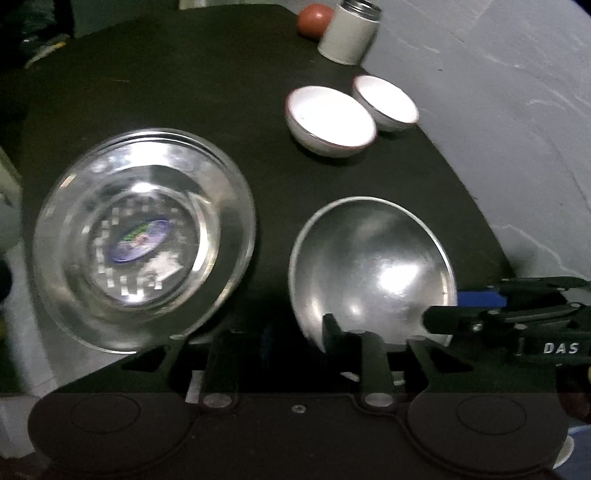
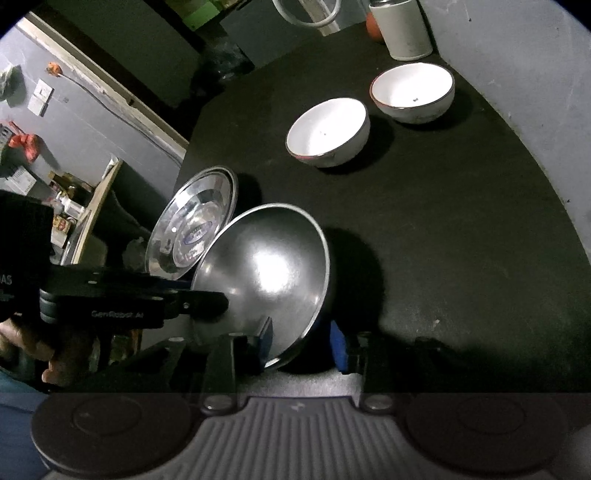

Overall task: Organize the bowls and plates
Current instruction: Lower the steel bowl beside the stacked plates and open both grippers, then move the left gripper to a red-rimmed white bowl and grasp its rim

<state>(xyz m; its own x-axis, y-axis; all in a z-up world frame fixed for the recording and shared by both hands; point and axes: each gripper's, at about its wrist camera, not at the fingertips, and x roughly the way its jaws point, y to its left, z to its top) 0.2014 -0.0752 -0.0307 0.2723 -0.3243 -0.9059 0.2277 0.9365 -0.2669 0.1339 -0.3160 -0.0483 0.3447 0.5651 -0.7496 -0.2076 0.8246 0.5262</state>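
A steel bowl (image 1: pixel 373 266) stands near the front of the dark table (image 1: pixel 221 92), tipped toward the left in the right wrist view (image 2: pixel 266 273). My right gripper (image 2: pixel 303 343) is open astride its near rim, one blue pad (image 2: pixel 266 338) inside and the other outside. My left gripper (image 1: pixel 295 332) is open too. One of its fingers (image 1: pixel 330 326) reaches over the bowl's left rim. A steel plate (image 1: pixel 144 240) with a blue sticker lies to the left, overhanging the table edge. Two white bowls (image 1: pixel 332 122) (image 1: pixel 386 103) sit side by side at the back right.
A white canister (image 1: pixel 351 31) and a red-orange ball (image 1: pixel 314 20) stand at the far corner. A grey wall (image 1: pixel 498 110) runs close along the table's right edge. On the left the table ends above a cluttered room (image 2: pixel 74 166). A hand (image 2: pixel 33 343) holds the left gripper.
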